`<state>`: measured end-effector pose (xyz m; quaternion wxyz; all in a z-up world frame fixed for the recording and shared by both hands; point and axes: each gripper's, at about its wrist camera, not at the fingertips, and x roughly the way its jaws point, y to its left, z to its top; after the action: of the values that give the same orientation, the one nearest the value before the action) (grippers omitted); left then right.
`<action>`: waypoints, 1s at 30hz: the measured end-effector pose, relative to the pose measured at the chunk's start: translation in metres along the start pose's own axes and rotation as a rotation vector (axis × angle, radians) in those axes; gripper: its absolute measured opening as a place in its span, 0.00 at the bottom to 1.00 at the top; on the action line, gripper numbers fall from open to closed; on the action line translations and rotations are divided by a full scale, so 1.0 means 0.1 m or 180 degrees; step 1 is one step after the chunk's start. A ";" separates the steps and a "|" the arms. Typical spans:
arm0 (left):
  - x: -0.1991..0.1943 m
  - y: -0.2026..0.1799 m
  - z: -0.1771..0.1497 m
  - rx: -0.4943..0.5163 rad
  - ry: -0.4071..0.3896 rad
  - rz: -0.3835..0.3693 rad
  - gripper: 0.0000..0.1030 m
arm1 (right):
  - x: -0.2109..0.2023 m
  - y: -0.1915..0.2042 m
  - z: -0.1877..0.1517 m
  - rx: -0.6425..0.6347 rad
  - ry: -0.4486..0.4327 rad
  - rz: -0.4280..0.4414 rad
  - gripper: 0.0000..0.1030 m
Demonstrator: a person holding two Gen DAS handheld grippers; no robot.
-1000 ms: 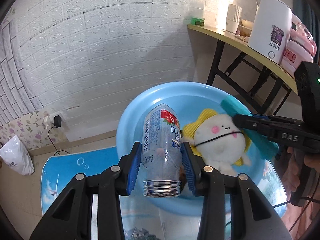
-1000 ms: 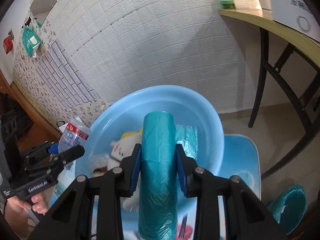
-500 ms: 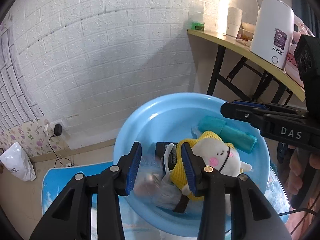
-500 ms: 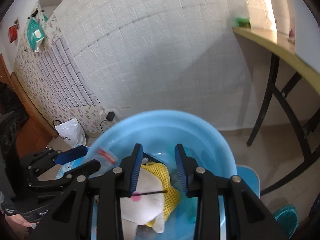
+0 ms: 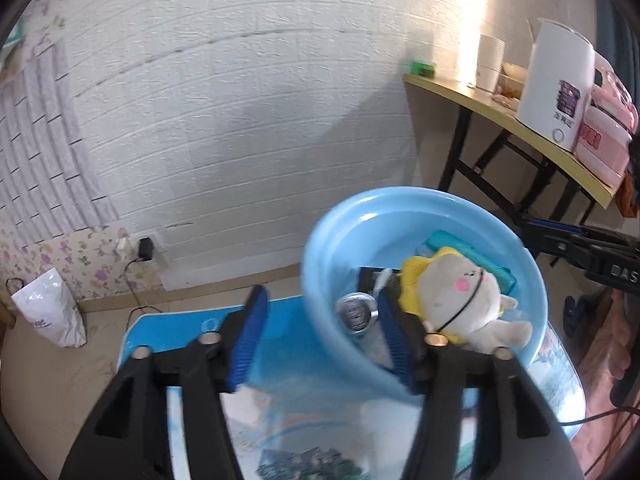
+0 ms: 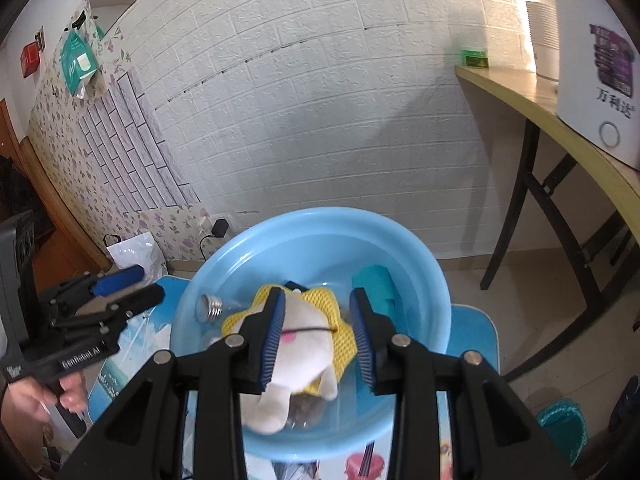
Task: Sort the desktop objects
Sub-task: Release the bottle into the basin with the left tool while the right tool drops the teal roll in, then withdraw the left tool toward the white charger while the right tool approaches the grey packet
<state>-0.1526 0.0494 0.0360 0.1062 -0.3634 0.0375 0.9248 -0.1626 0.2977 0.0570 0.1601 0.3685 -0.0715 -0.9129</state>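
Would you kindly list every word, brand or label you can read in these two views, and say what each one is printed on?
"万利达": white kettle, below its purple label.
"GenRobot.AI": body of the left tool.
"DAS": body of the right tool; the letters run off the picture's edge.
Purple label on the kettle: too small to read.
Red print on the pink appliance: blurred.
Black packet in the blue basin: unreadable.

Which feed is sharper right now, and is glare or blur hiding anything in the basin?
Left wrist view: motion-smeared, the near rim of the blue basin streaked; a sunlight strip washes out the wall above the side table. Right wrist view: sharper; plush toy and bottle read clearly; brick lines bow from the fisheye.
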 end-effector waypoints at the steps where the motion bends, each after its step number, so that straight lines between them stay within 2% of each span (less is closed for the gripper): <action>1: -0.04 0.06 -0.03 -0.0031 -0.0025 0.0038 0.67 | -0.05 0.01 -0.03 0.0007 -0.0023 -0.0017 0.37; 4: -0.10 0.21 -0.13 -0.0130 -0.0020 0.0130 0.74 | -0.16 0.03 -0.12 0.0040 -0.0080 -0.0074 0.48; 11: -0.14 0.49 -0.48 -0.0289 0.0119 0.0297 0.79 | -0.36 0.05 -0.43 0.0115 -0.0044 -0.0169 0.48; 19: -0.09 0.81 -0.91 -0.0488 0.0362 0.0415 0.79 | -0.43 0.00 -0.83 0.0293 0.0043 -0.0333 0.49; 30: 0.05 0.91 -1.16 -0.0547 0.0537 0.0417 0.79 | -0.04 0.11 -1.23 0.0274 0.0523 -0.0312 0.49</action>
<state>-0.0997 -0.0550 -0.0531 0.0105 -0.4444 -0.0093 0.8957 -0.0715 0.2876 -0.0261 0.1046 0.4518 -0.0792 -0.8824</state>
